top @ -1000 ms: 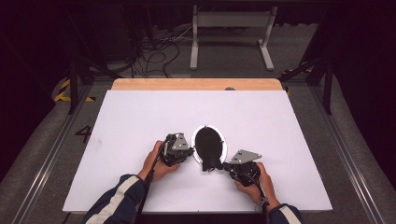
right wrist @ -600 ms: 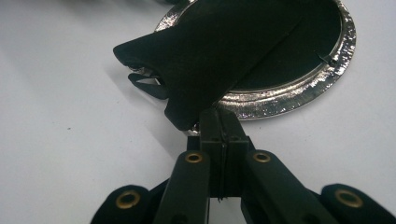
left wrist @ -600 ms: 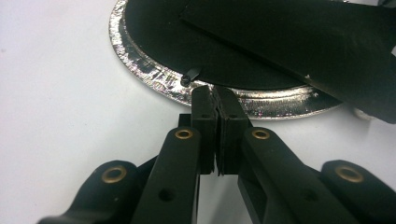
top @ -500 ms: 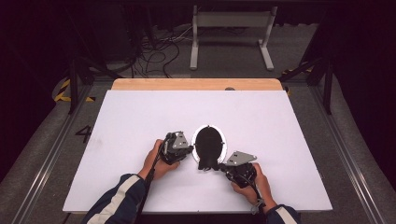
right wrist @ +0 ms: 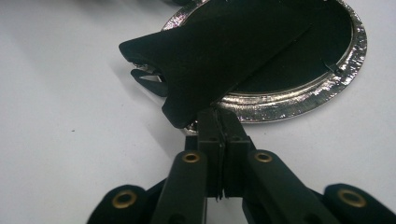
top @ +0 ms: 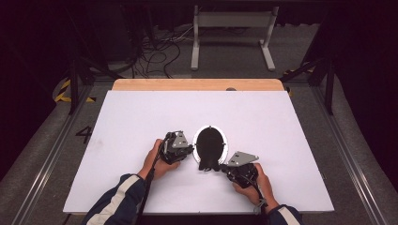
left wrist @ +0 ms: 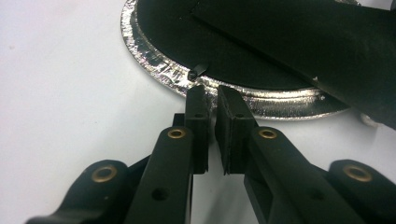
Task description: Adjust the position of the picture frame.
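Note:
A round foil dish (top: 225,140) lies on the white board near its front. A black folded sheet (top: 209,146) covers its inside and sticks out over the near rim. My left gripper (top: 191,151) sits at the dish's left rim (left wrist: 154,65). In the left gripper view, the left gripper (left wrist: 211,93) has a narrow gap with nothing in it; the jaws have just been opening. A small black tab (left wrist: 197,71) lies just ahead. My right gripper (top: 219,166) is at the near rim. In the right gripper view, the right gripper (right wrist: 215,114) is closed to a slit, just easing, under the sheet's corner (right wrist: 187,107).
The white board (top: 141,117) spreads wide on both sides of the dish, with a wooden strip (top: 197,84) along its far edge. Beyond it on the floor are a metal stand (top: 232,28) and loose cables (top: 155,51). Rails run along both sides.

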A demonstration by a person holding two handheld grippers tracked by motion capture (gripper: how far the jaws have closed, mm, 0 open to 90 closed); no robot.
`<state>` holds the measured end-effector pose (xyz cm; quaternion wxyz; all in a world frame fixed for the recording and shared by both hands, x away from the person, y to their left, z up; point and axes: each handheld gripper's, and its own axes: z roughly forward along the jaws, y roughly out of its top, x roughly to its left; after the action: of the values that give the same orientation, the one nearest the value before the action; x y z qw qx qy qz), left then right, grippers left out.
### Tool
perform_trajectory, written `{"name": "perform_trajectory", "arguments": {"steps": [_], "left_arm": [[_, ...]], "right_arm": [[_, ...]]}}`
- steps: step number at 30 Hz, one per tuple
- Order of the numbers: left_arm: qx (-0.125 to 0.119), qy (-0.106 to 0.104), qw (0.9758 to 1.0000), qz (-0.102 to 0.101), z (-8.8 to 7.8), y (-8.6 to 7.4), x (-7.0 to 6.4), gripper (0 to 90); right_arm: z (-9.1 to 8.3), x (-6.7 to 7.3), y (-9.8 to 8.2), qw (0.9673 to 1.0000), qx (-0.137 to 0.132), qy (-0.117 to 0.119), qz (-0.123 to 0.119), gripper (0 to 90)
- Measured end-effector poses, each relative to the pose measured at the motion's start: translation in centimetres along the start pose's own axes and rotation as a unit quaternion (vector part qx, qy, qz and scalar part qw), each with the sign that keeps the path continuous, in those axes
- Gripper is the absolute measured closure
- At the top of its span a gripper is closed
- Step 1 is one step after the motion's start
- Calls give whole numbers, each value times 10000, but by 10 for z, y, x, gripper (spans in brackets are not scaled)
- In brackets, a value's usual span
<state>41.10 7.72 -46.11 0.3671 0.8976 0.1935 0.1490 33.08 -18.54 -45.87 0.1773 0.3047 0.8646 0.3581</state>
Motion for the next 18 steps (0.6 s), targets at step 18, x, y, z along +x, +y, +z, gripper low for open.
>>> {"name": "perform_trajectory", "arguments": {"steps": [18], "left_arm": [[-518,203,9983,153,-69,-29,-10,471]], "right_arm": [[-32,-20,3,9993,-280,255,59,752]]}}
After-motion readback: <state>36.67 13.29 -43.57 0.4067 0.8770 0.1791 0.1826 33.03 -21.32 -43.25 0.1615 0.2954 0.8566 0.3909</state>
